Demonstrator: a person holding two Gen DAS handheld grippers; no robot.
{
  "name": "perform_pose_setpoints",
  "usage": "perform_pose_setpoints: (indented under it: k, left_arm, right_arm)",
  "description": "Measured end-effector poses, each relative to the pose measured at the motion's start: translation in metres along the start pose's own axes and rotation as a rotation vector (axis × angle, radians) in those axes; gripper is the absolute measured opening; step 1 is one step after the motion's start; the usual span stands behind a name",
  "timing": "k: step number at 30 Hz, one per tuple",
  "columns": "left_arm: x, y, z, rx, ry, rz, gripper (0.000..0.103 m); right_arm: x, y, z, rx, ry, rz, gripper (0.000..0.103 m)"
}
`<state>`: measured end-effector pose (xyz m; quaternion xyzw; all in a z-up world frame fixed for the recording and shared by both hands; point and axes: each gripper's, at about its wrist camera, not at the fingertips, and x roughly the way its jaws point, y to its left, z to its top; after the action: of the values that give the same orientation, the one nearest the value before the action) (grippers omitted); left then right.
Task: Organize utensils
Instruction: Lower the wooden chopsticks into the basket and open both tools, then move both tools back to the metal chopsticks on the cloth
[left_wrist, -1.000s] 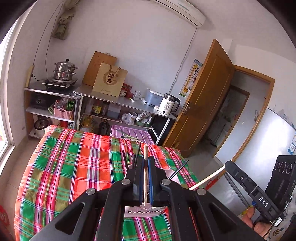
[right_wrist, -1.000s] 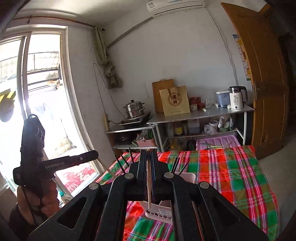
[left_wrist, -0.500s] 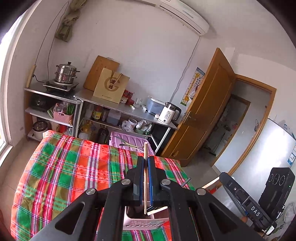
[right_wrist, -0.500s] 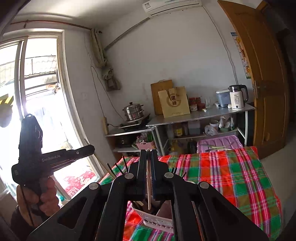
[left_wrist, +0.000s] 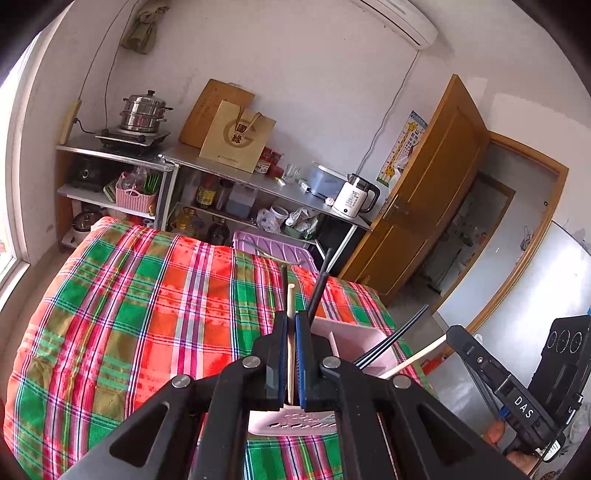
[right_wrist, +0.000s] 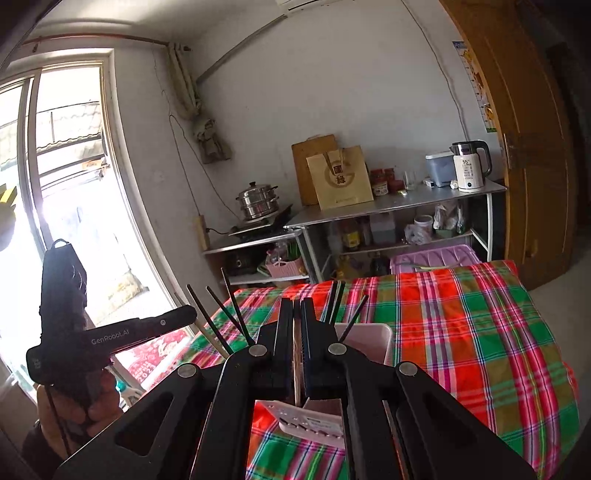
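In the left wrist view my left gripper (left_wrist: 291, 317) is shut on a pale wooden chopstick (left_wrist: 291, 299) that points away along its fingers. Just under and beyond it stands the pink utensil holder (left_wrist: 356, 338) on the plaid tablecloth (left_wrist: 147, 314), with black chopsticks (left_wrist: 317, 291) leaning out of it. My right gripper (right_wrist: 296, 306) is likewise shut on a wooden chopstick (right_wrist: 296, 354), right above the same pink holder (right_wrist: 369, 334), which has several black chopsticks (right_wrist: 232, 306) fanned around it. Each gripper also shows at the edge of the other's view.
A purple tray (left_wrist: 273, 246) lies at the table's far edge. Behind it a steel shelf (left_wrist: 236, 175) carries a steamer pot (left_wrist: 142, 112), a paper bag and a white kettle (left_wrist: 352, 199). A wooden door (left_wrist: 436, 192) stands open on the right and a bright window (right_wrist: 66, 206) on the left.
Both grippers have sunk toward the pink holder with their wooden chopsticks still clamped. The holder and the black chopsticks now sit closer and higher in both views.
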<state>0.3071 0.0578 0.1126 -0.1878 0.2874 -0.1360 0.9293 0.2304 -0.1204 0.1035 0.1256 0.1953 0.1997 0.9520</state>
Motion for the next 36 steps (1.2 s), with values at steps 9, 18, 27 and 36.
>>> perform_pose_setpoints:
  k: [9,18,27,36]
  left_arm:
    - [0.017,0.005,-0.010,0.005,0.036,0.013,0.004]
    - [0.015,-0.001,-0.017,0.053,0.061,0.034,0.025]
    - [-0.034,-0.006,-0.036,0.072,0.004,0.009,0.036]
    - [-0.077,-0.002,-0.096,0.104,0.021,0.042,0.036]
  right_arm:
    - [0.024,-0.005,-0.024,0.005,0.080,-0.021,0.004]
    - [0.020,-0.004,-0.024,0.000,0.098,-0.036,0.014]
    - [-0.028,0.001,-0.024,-0.018,0.037,-0.025,0.017]
    - [-0.072,0.005,-0.061,-0.023,0.058,-0.012,0.017]
